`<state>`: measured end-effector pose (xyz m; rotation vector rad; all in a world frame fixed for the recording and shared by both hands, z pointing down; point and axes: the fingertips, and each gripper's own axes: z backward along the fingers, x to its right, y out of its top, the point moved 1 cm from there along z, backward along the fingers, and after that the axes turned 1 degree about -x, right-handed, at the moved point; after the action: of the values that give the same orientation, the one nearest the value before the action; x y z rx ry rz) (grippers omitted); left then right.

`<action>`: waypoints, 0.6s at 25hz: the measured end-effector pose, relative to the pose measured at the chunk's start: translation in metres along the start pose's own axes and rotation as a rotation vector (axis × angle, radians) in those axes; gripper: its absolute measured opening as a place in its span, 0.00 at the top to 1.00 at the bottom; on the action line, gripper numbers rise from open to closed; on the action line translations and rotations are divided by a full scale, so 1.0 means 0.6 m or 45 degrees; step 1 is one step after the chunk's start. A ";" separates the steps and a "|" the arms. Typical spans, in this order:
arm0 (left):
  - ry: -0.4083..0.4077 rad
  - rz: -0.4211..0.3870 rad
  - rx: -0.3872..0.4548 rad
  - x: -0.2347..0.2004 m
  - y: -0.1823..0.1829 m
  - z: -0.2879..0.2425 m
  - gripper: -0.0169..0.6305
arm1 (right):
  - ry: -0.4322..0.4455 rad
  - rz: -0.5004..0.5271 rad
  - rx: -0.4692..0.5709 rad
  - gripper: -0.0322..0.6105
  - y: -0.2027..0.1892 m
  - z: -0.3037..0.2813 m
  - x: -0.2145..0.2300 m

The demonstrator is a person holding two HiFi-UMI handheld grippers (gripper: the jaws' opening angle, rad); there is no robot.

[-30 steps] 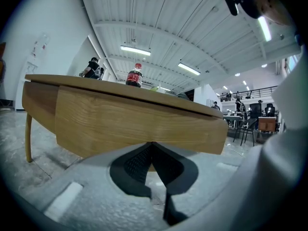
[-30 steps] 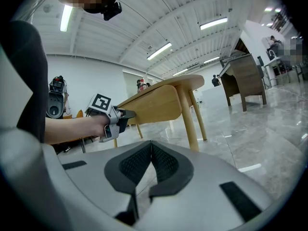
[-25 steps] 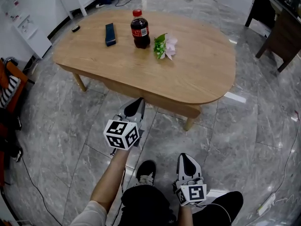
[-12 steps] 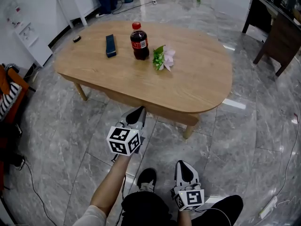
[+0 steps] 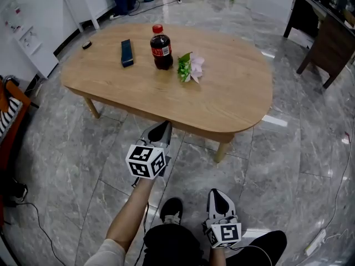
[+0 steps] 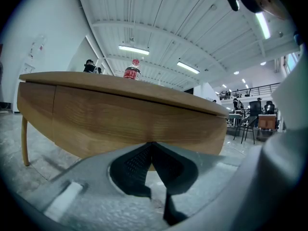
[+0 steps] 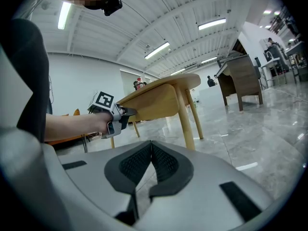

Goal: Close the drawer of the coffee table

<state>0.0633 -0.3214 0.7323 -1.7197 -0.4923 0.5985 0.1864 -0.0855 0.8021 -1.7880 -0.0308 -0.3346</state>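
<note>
Presently, 1 drawer (image 6: 120, 121): rigid wooden front, seemingly flush under coffee table (image 5: 233, 93), probably slides on firm mid-panel push; left gripper (image 6: 152, 145) and right gripper (image 7: 151, 145) both pinched together, empty.

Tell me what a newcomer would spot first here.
The oval wooden table fills the middle, with a cola bottle and flowers standing out on top. The left gripper, jaws together, points at the table's near edge. The right gripper hangs further back, also shut.
</note>
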 end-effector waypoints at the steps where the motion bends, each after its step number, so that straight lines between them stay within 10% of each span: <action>1: -0.003 -0.009 -0.003 0.000 0.001 -0.003 0.96 | 0.000 0.004 -0.001 0.93 -0.001 -0.001 0.002; 15: 0.019 -0.007 -0.025 0.000 0.003 -0.012 0.96 | -0.014 0.003 0.019 0.93 0.010 0.007 0.007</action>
<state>0.0680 -0.3272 0.7321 -1.7395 -0.4939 0.5779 0.1926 -0.0834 0.7965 -1.7754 -0.0393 -0.3221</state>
